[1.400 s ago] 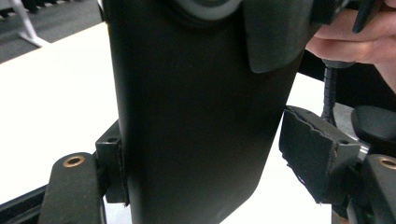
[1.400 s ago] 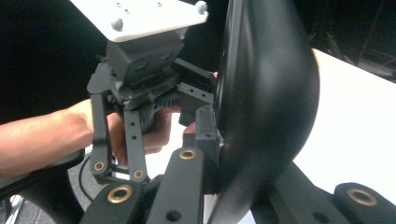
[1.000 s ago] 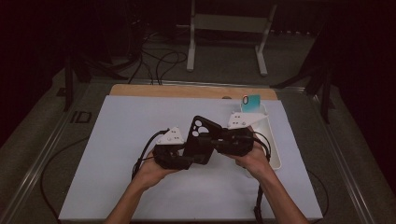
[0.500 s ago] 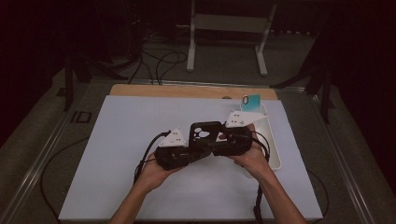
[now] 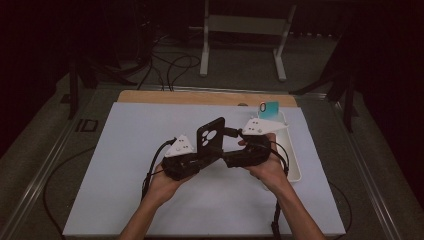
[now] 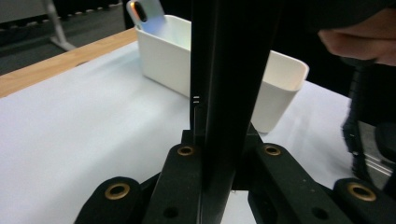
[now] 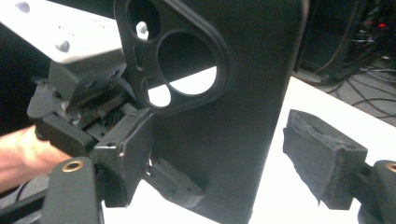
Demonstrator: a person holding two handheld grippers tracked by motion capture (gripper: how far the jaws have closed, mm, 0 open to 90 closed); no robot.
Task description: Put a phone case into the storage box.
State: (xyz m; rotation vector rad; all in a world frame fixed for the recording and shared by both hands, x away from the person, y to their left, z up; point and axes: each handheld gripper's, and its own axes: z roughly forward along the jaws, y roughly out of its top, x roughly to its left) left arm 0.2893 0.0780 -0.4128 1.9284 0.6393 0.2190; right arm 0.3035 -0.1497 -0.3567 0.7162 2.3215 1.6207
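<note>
Case handed over — mid-table

Left gripper (image 5: pixel 200 159) clamped on the black phone case (image 5: pixel 211 136), held upright above the table (image 5: pixel 125 150); right gripper (image 5: pixel 231 134) jaws just opened, apart around it — bin (image 5: pixel 295 172) near the right edge.

matt black plastic phone case (image 5: pixel 211 136); glossy white plastic bin (image 6: pixel 163 51).

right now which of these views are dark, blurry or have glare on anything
High view: dim, the room beyond the white table sheet nearly black. Left gripper view: the black plastic phone case held edge-on is close and soft, a featureless dark band; glare on the shiny phone in the white plastic bin. Right gripper view: the case is sharp, the background murky.
</note>
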